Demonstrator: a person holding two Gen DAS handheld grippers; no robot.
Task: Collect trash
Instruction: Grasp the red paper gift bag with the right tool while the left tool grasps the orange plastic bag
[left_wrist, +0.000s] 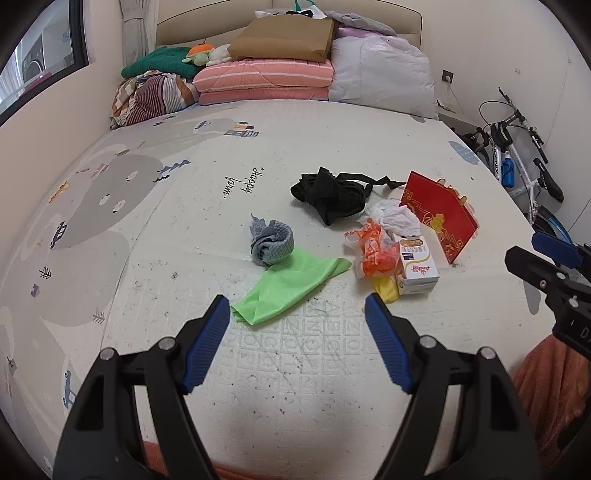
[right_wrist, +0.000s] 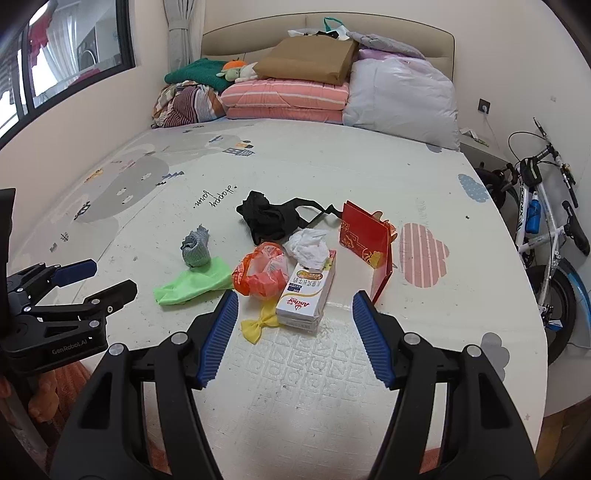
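Lying on the printed foam mat (right_wrist: 332, 369) are a smooth milk carton (right_wrist: 304, 295), a crinkled orange plastic bag (right_wrist: 262, 275) and crumpled white tissue (right_wrist: 308, 245), just ahead of my right gripper (right_wrist: 291, 306). I am holding both it and my left gripper (left_wrist: 297, 306) open, empty.

Two black plastic grippers (left_wrist: 297, 306) (right_wrist: 291, 301), ribbed blue finger pads (left_wrist: 207, 343), silver pivot screws, white "GenRobot.AI" lettering.

Two wrist views—downward, apparently near—same mat (left_wrist: 332, 147).
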